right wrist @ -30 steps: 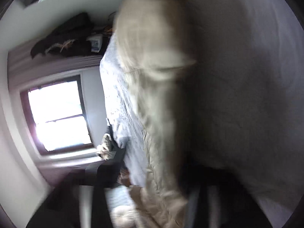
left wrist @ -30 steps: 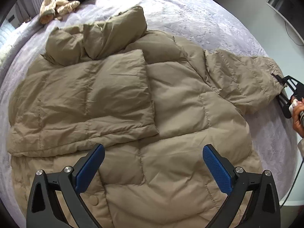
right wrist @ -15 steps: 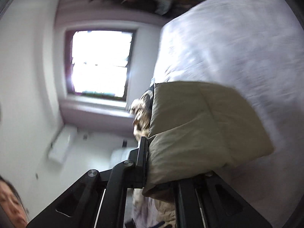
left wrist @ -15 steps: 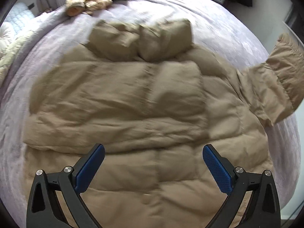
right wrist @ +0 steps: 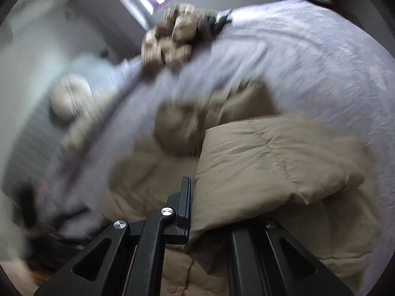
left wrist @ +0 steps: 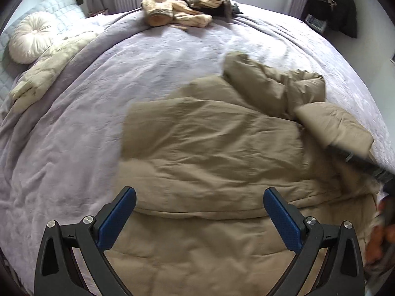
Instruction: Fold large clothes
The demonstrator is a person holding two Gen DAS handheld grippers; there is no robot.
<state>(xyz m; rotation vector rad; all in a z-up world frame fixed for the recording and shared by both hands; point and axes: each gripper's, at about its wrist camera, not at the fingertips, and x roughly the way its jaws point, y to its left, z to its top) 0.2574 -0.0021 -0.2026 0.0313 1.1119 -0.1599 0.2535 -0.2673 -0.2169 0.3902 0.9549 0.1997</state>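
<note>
A tan puffer jacket (left wrist: 212,148) lies spread on the lavender bed, one sleeve folded across its body. My left gripper (left wrist: 200,212) is open and empty, hovering above the jacket's lower part. My right gripper (right wrist: 209,212) is shut on the jacket's other sleeve (right wrist: 271,160) and holds it lifted over the jacket body; in the left wrist view that sleeve (left wrist: 335,125) hangs at the right with the dark gripper under it. The hood (left wrist: 271,86) is bunched at the jacket's far end.
The lavender bedspread (left wrist: 123,74) covers the bed. A pile of beige and dark clothes (left wrist: 182,9) lies at the far edge. A round white cushion (left wrist: 32,37) and a cream blanket (left wrist: 49,69) are at the far left. Dark clothes (left wrist: 333,2) hang at the back right.
My right gripper took hold of the sleeve and carried it from the bed's right side up and over the jacket. My left gripper swung so the jacket sits further right in its view.
</note>
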